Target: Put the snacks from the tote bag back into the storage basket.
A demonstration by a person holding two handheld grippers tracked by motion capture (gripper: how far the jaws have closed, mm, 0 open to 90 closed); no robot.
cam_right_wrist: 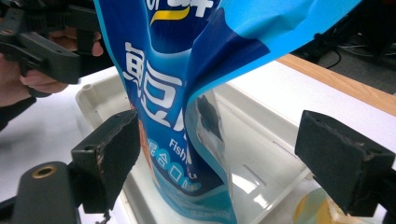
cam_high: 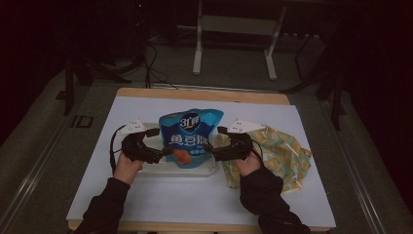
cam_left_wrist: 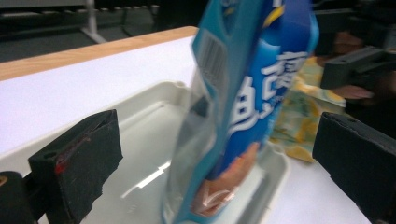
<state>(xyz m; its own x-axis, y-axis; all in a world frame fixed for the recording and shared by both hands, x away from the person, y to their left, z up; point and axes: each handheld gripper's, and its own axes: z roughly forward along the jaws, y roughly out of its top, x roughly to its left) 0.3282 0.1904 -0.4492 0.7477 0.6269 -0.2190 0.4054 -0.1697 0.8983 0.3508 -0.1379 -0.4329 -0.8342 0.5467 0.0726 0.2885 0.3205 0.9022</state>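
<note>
High view: a white sheet covers the table across the middle of the frame, a patterned yellow cloth lies at centre right, and at centre a clear tray holds the blue snack pouch standing upright. Flanking the pouch, the left gripper and right gripper point inward at its lower edges. Both gripper views show the black jaws spread wide, the pouch between them with neither pad pressing it.

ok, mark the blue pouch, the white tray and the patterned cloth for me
blue pouch [cam_high: 191, 134], high view, middle of its printed front.
white tray [cam_left_wrist: 154, 100], left gripper view, far rim.
patterned cloth [cam_high: 285, 156], high view, middle of the fabric.
</note>
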